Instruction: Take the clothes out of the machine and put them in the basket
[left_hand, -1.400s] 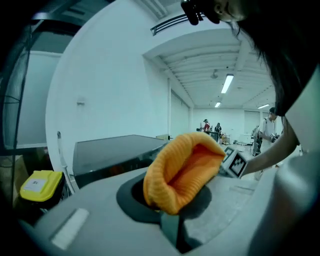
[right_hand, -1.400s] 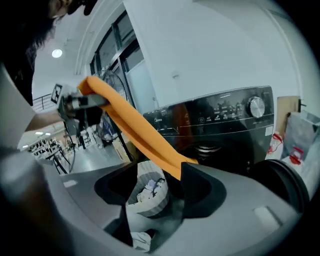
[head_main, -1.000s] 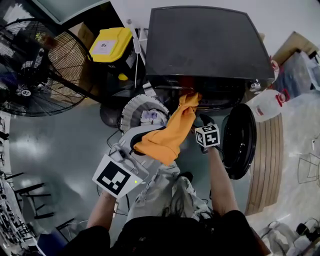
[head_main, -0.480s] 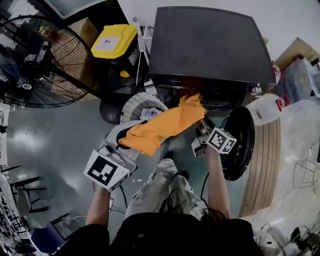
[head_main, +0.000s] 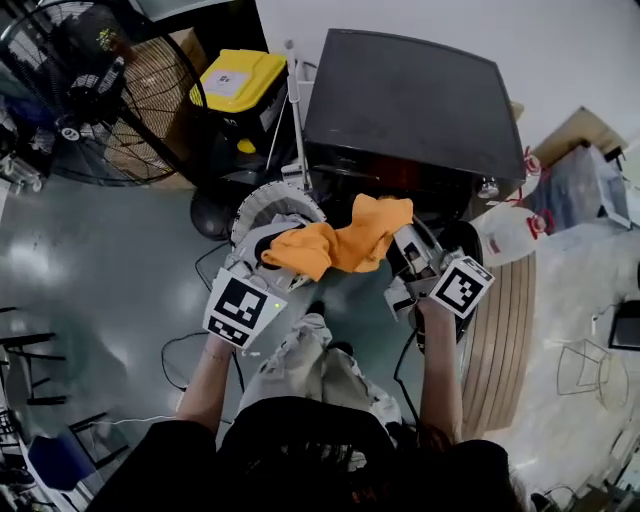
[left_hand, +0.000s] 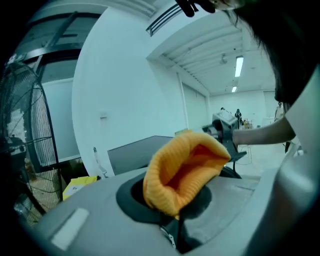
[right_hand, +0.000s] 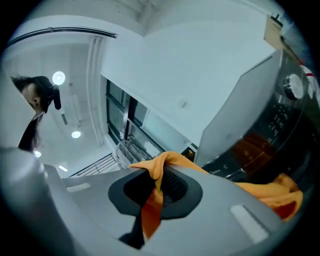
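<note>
An orange garment is stretched between my two grippers in front of the dark washing machine. My left gripper is shut on its left end, which bulges out of the jaws as a thick orange fold in the left gripper view. My right gripper is shut on the right end; a thin strip of orange cloth runs between its pads. The white laundry basket sits on the floor just beyond the left gripper, partly hidden by it. The machine's round door hangs open at the right.
A big black floor fan stands at the left, with a yellow-lidded box beside the machine. A large water bottle and a wooden pallet lie to the right. Cables trail across the grey floor.
Both grippers have pulled the orange garment away from the machine opening and drawn it out level between them. The left gripper has risen towards the basket; the right has shifted right.
</note>
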